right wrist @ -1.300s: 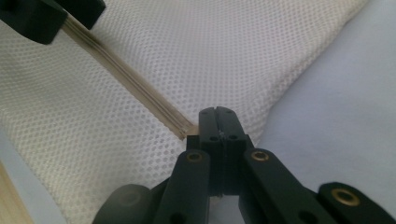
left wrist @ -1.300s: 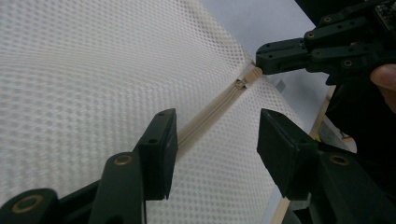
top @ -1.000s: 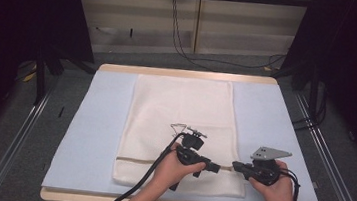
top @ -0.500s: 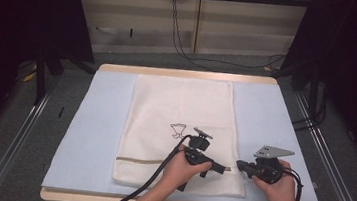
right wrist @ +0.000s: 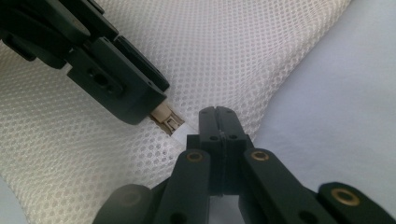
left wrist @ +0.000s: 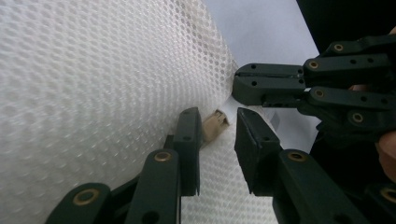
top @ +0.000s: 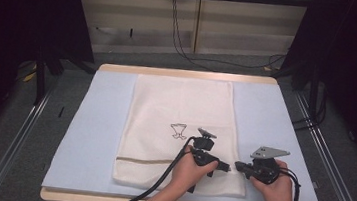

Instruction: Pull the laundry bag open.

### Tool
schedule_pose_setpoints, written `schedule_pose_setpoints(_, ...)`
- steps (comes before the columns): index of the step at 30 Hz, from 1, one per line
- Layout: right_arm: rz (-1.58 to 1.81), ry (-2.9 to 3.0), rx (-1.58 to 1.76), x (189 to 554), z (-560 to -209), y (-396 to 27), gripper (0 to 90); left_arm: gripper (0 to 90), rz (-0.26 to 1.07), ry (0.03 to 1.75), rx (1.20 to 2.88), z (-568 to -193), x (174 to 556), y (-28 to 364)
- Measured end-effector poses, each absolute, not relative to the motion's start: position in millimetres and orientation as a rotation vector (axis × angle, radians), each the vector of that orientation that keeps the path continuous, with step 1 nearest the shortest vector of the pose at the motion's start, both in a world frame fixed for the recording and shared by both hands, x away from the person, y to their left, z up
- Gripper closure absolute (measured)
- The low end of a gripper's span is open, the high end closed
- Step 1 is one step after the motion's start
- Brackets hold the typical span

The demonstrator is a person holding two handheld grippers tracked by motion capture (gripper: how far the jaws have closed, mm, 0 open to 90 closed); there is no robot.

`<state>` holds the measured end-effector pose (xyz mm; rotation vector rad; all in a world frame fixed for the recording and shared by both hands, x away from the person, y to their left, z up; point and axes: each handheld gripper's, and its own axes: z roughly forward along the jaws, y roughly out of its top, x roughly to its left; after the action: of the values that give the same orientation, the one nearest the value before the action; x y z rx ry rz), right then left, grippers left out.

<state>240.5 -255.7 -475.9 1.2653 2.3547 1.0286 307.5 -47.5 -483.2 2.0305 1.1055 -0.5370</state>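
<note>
A white mesh bag [top: 181, 106] with a small black drawing lies flat on a pale blue mat [top: 275, 120]. Its beige zipper slider [left wrist: 215, 125] sits at the bag's near right corner. My left gripper [left wrist: 217, 114] straddles the slider; its jaws have just been closing. The left pad touches the slider and a gap remains at the right pad. In the high view the left gripper [top: 225, 166] points right, tip to tip with my right gripper [top: 238, 166]. The right gripper [right wrist: 217, 112] is shut on the bag's edge beside the slider [right wrist: 164, 119].
The mat covers a wooden table [top: 184, 74] with metal rails along both sides. A black cable [top: 157, 189] trails from the left gripper over the bag's near edge. The bag's zipper line [top: 145, 160] runs across its near end.
The left hand has moved right and down toward the bag's near right corner, meeting the right gripper's tip. The right hand has stayed where it was.
</note>
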Motion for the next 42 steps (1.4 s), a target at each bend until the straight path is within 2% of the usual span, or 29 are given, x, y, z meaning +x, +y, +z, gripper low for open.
schedule_pose_setpoints(3, 1.024, 2.357, 1.273, 240.1, -475.8, -255.2, 90.0, 73.0, -0.586, 1.149, 1.992, -484.9, 307.7, -53.4)
schedule_pose_setpoints(7, 1.023, 2.361, 1.262, 240.7, -476.5, -255.5, 90.0, 82.7, -0.577, 1.157, 2.004, -488.0, 309.3, -54.8)
schedule_pose_setpoints(11, 1.026, 2.364, 1.259, 240.5, -477.4, -255.5, 90.0, 85.2, -0.611, 1.173, 1.984, -489.2, 310.6, -55.4)
schedule_pose_setpoints(34, 0.951, 2.392, 1.148, 238.5, -476.5, -250.5, 90.0, 87.4, -0.633, 1.246, 1.970, -485.3, 310.4, -54.6)
schedule_pose_setpoints(42, 0.952, 2.395, 1.146, 238.9, -476.5, -250.9, 90.0, 87.4, -0.618, 1.252, 2.003, -477.7, 314.3, -38.1)
